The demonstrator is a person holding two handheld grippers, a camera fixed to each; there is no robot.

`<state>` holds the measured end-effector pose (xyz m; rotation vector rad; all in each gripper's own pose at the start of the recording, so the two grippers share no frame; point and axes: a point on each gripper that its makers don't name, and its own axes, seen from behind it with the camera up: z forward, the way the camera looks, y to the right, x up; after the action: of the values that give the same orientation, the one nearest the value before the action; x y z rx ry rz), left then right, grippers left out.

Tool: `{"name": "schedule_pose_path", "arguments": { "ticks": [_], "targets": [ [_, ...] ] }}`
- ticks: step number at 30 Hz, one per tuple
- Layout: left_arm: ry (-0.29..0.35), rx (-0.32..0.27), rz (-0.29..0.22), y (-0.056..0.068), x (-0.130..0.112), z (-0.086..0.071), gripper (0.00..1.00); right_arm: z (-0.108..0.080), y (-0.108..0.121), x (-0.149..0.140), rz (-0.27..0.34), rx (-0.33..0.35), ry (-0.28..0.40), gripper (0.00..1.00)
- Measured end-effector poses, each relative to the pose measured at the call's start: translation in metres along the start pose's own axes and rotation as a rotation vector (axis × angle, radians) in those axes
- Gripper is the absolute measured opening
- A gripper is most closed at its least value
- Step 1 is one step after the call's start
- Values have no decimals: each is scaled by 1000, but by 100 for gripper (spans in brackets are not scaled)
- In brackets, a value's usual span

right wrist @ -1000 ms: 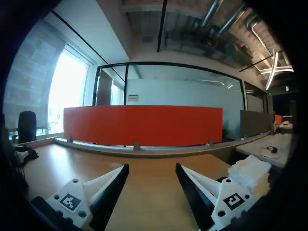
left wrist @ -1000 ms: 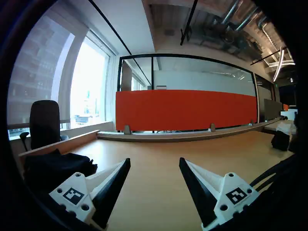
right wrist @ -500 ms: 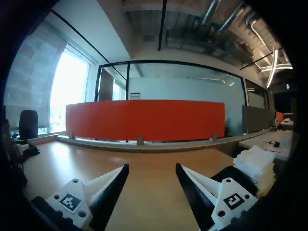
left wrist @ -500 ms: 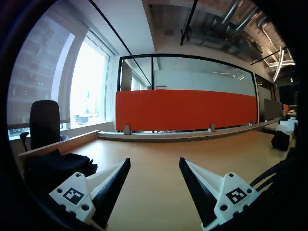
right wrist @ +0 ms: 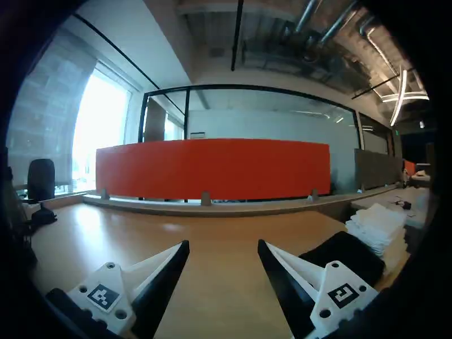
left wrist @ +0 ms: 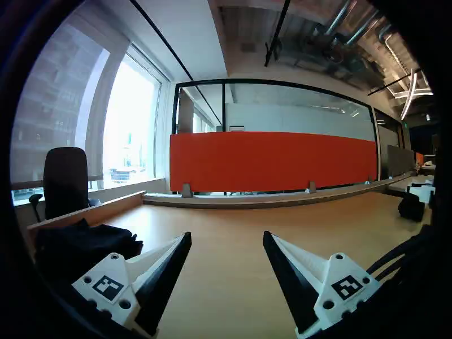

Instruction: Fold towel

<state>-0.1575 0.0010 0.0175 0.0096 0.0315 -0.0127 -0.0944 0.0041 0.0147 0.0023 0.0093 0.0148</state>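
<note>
In the right gripper view a stack of folded white towels point(right wrist: 378, 229) sits at the desk's right edge, with a flat black piece point(right wrist: 342, 257) lying in front of it, just behind my right finger. My right gripper point(right wrist: 223, 254) is open above the wooden desk point(right wrist: 226, 243), nothing between its fingers. In the left gripper view my left gripper point(left wrist: 226, 244) is open too, low over the same desk point(left wrist: 237, 226). A crumpled black cloth point(left wrist: 82, 246) lies to its left, behind the left finger. A small dark object point(left wrist: 411, 206) sits far right.
An orange divider panel point(left wrist: 271, 161) runs along the desk's far edge and appears as well in the right gripper view point(right wrist: 212, 169). A black office chair point(left wrist: 65, 183) stands by the window at left. Black cables point(left wrist: 401, 257) trail at the lower right.
The right gripper has risen and tilted down a little, so the white towel stack and the black piece before it sit higher and show more. The left gripper has stayed still.
</note>
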Motion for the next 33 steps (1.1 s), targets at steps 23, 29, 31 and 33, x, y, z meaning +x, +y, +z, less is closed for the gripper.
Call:
{"name": "schedule_pose_path", "arguments": {
  "ticks": [23, 29, 31, 33],
  "targets": [
    [0, 0, 0, 0, 0, 0, 94, -5, -1, -2, -14, 2, 16, 93],
    [0, 0, 0, 0, 0, 0, 94, -6, 0, -2, -12, 0, 17, 93],
    [0, 0, 0, 0, 0, 0, 94, -6, -1, -2, -12, 1, 17, 93],
    [0, 0, 0, 0, 0, 0, 94, -7, -1, -3, -12, 2, 17, 93]
  ]
}}
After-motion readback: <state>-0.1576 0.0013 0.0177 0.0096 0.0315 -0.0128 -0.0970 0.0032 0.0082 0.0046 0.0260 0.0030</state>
